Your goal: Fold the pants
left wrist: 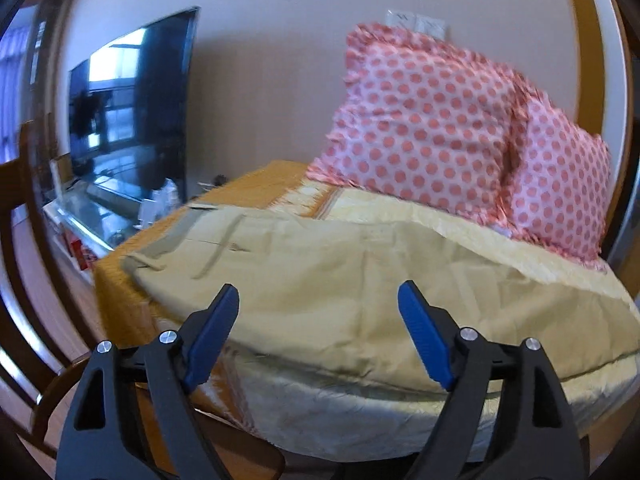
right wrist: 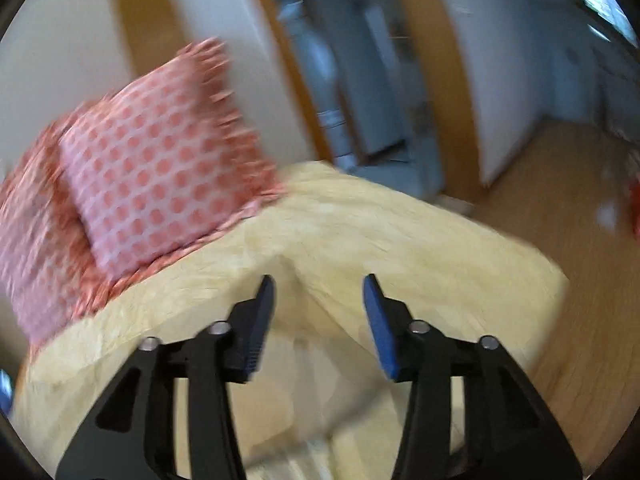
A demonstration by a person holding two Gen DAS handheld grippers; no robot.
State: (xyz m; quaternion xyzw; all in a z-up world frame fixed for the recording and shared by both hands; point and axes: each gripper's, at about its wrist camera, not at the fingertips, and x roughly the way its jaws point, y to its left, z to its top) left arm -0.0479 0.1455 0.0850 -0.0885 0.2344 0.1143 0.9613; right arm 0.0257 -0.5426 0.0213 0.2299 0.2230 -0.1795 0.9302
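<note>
Beige pants [left wrist: 304, 276] lie spread flat across the bed, waistband end toward the far left with a grey-green edge. My left gripper [left wrist: 318, 304] is open and empty, hovering just above the near part of the pants. My right gripper [right wrist: 318, 296] is open and empty, over the bed's pale yellow cover near a corner. That view is motion-blurred and I cannot make out the pants in it.
Two pink polka-dot pillows [left wrist: 432, 128] lean on the wall at the head of the bed [left wrist: 360, 396]; they also show in the right wrist view [right wrist: 160, 172]. A TV [left wrist: 132, 108] stands at the left. A wooden chair [left wrist: 24, 320] is near left. A doorway [right wrist: 360, 80] opens beyond.
</note>
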